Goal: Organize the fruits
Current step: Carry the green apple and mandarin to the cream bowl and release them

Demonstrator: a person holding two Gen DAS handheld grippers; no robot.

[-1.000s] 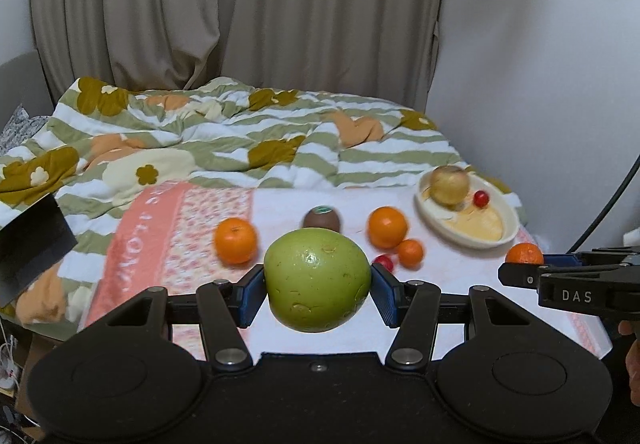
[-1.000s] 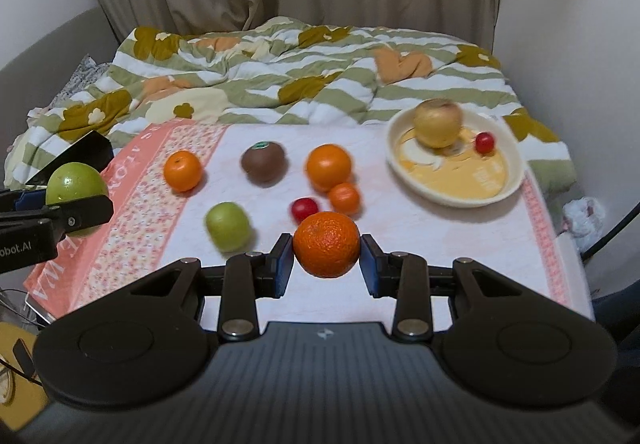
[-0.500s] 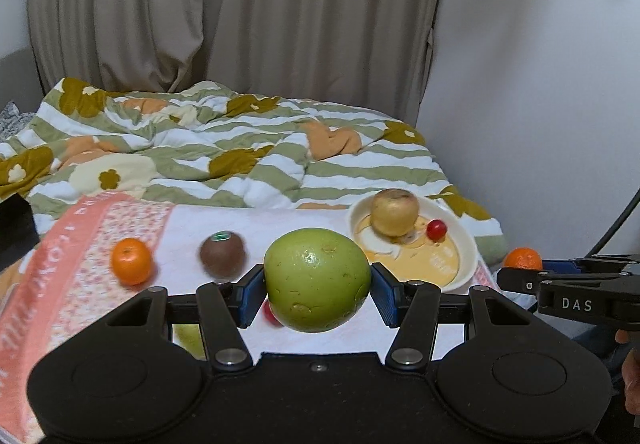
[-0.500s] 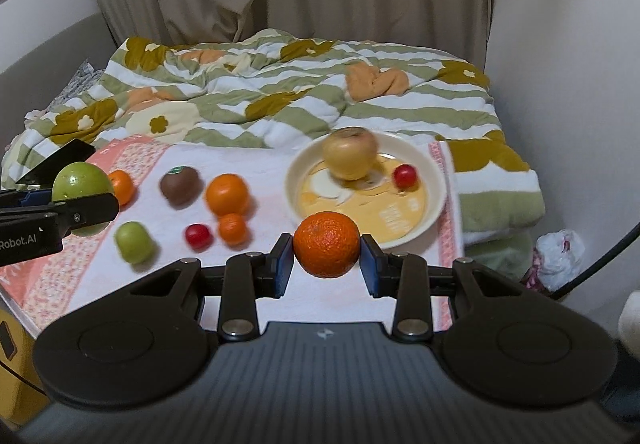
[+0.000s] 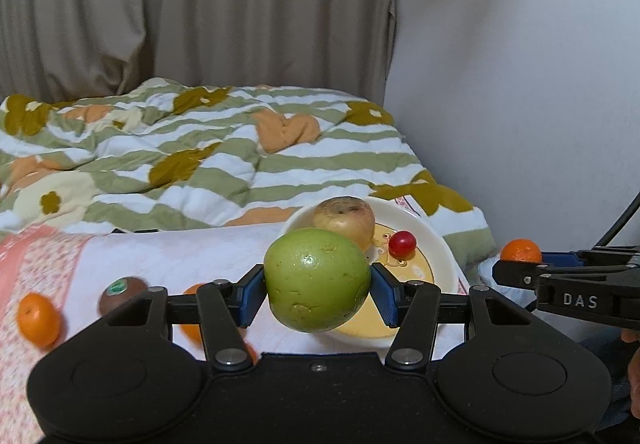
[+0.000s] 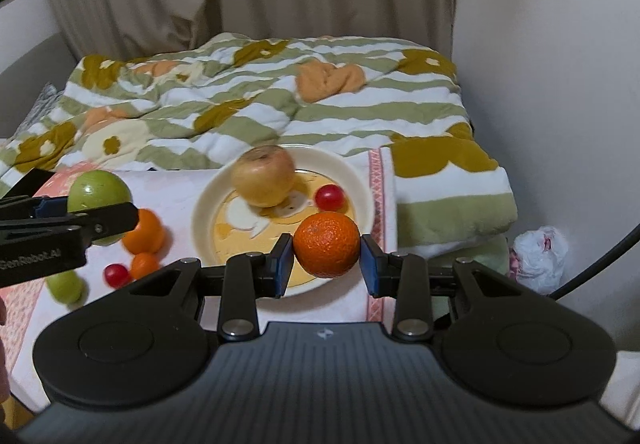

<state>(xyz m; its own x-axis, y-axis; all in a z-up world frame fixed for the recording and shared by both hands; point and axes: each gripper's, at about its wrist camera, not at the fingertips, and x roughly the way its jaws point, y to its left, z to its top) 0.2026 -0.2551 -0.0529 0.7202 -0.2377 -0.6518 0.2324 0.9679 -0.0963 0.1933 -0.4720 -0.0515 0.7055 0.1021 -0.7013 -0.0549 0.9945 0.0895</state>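
Note:
My left gripper point(image 5: 317, 294) is shut on a large green apple point(image 5: 317, 280), held just in front of the cream plate point(image 5: 440, 256). On that plate lie a yellow apple point(image 5: 345, 218) and a red cherry tomato point(image 5: 402, 245). My right gripper point(image 6: 327, 262) is shut on an orange point(image 6: 327, 244) over the near right part of the plate point(image 6: 204, 212), in front of the tomato point(image 6: 330, 197) and right of the yellow apple point(image 6: 263, 176). The green apple point(image 6: 99, 192) shows at the left of the right wrist view.
On the white and pink cloth left of the plate lie an orange point(image 6: 144, 232), a small orange point(image 6: 144, 264), a tomato point(image 6: 116, 274), a small green fruit point(image 6: 66, 286) and a kiwi point(image 5: 122, 290). Behind is a striped quilt point(image 6: 260, 112). Bed edge, wall and a white bag point(image 6: 540, 256) are to the right.
Both grippers have carried their fruits to the right across the cloth. The plate has shifted from the right side of each view to right in front of the fingers.

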